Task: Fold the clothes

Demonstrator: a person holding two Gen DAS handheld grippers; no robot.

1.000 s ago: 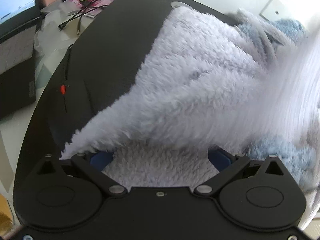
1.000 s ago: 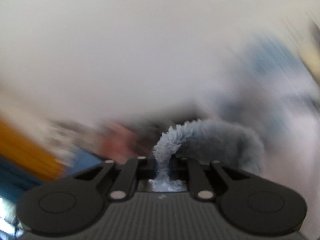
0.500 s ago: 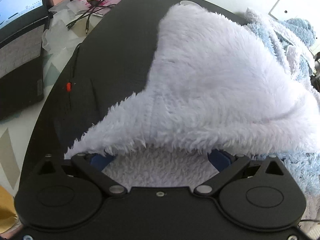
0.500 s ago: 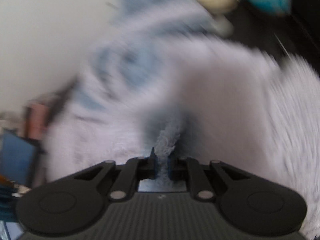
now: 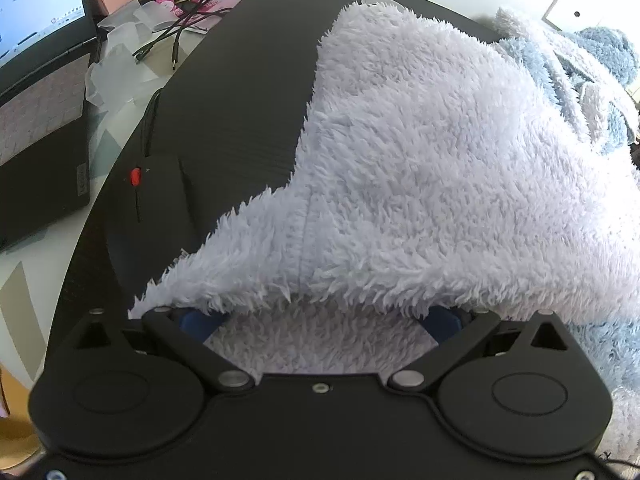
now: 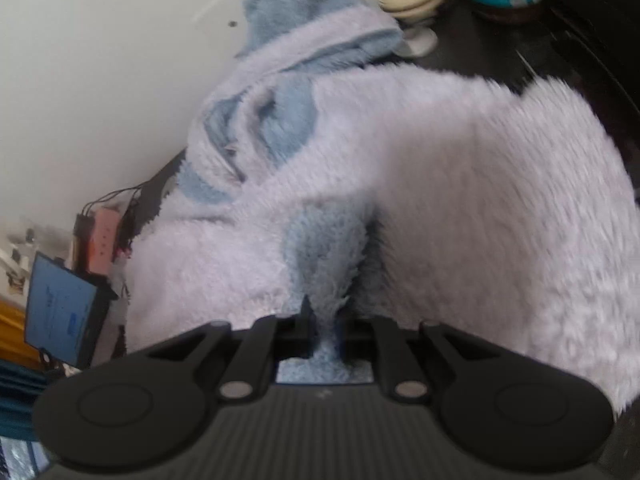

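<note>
Over the fleece garment (image 5: 440, 168), right tongs (image 6: 323, 320) pinch its fold; left tongs (image 5: 318, 320) gape.

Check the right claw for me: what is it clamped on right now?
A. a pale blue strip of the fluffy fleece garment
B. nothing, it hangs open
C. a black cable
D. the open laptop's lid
A: in the right wrist view the right claw has its jaws pinched shut on a pale blue strip of the fluffy lilac-and-blue fleece garment.
</note>
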